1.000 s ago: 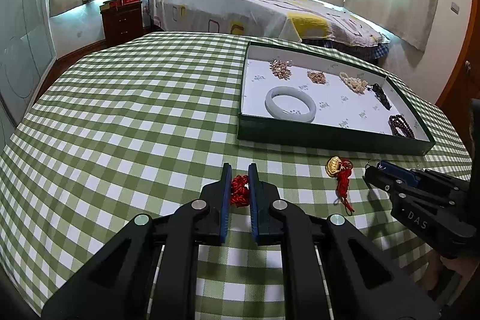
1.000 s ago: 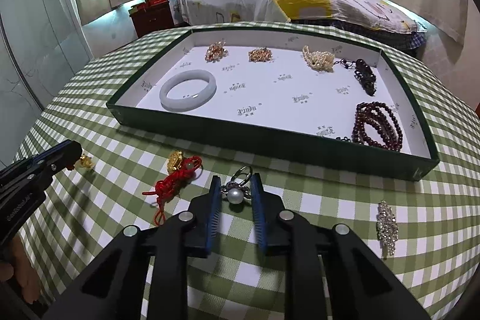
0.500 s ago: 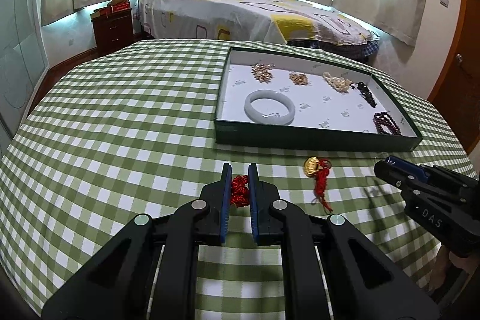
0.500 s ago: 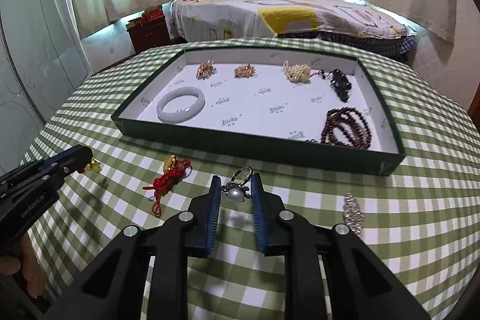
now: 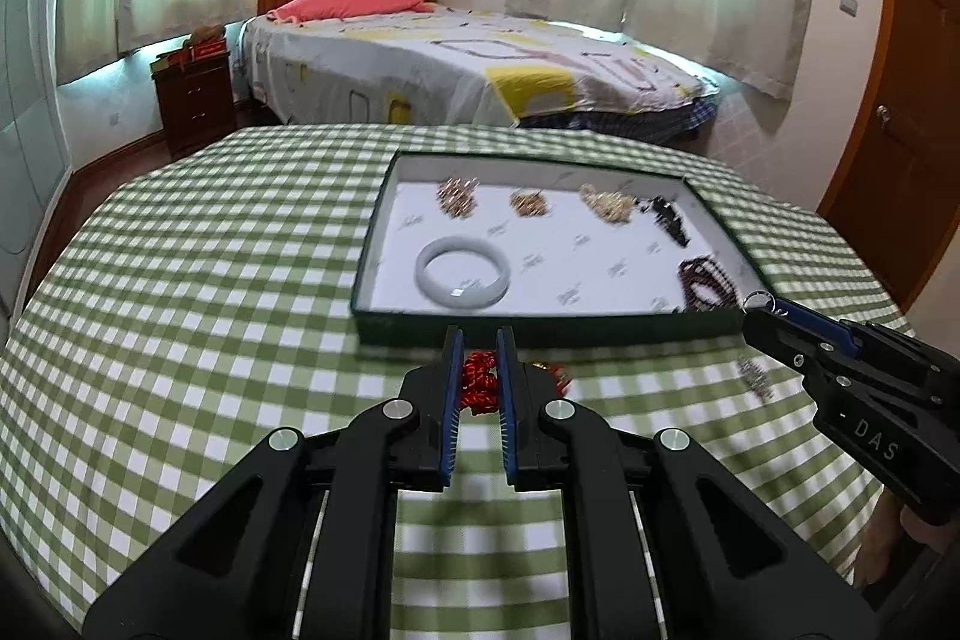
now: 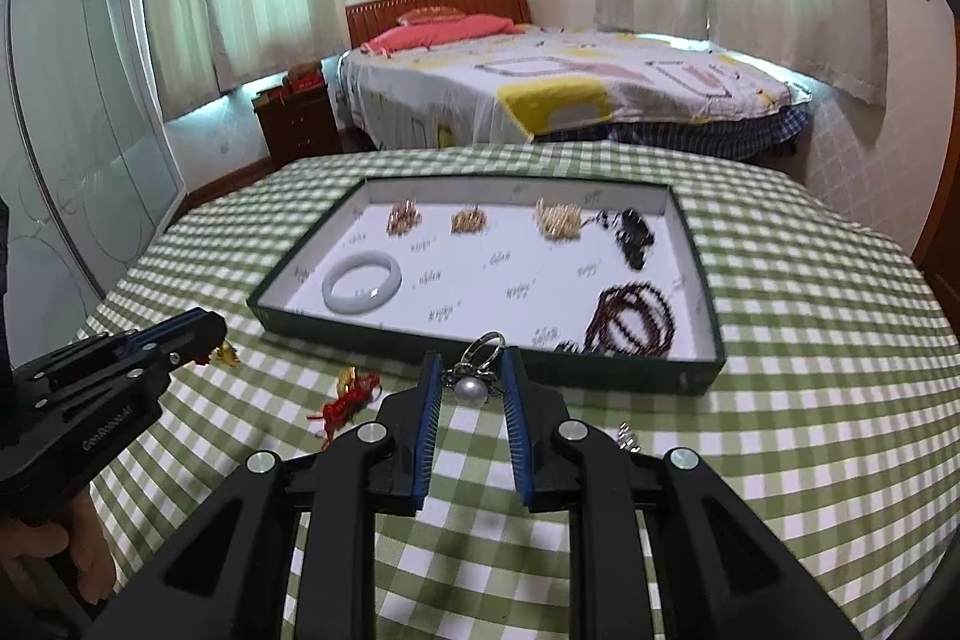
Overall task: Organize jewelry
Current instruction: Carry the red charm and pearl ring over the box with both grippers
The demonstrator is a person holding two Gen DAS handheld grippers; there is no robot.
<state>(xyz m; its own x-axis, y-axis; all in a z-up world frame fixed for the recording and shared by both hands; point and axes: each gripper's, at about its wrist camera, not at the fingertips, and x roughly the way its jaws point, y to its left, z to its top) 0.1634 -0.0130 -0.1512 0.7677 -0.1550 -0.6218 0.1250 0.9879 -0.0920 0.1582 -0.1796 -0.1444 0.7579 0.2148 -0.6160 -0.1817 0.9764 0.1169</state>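
Note:
In the left wrist view my left gripper [image 5: 479, 340] is shut on a red knotted cord [image 5: 480, 382], held above the checked tablecloth just before the green tray [image 5: 540, 325]. From the right wrist view, a gold charm [image 6: 227, 353] hangs from the left gripper [image 6: 207, 334]. My right gripper [image 6: 471, 364] is shut on a silver ring with a pearl [image 6: 471, 389], also in the air near the tray's front wall [image 6: 600, 370]. The right gripper [image 5: 759, 307] shows at the right of the left view, and the ring glints at its tip.
The white-lined tray holds a pale bangle [image 6: 362, 281], dark red bead bracelets [image 6: 630, 319], a black piece and three small gold clusters. On the cloth lie a red cord with a gold charm [image 6: 348, 394] and a silver brooch [image 6: 627, 437]. A bed stands beyond the table.
Both grippers have risen above the tablecloth with their pieces still held. The table and tray now sit lower and smaller in both views, and more of the room shows.

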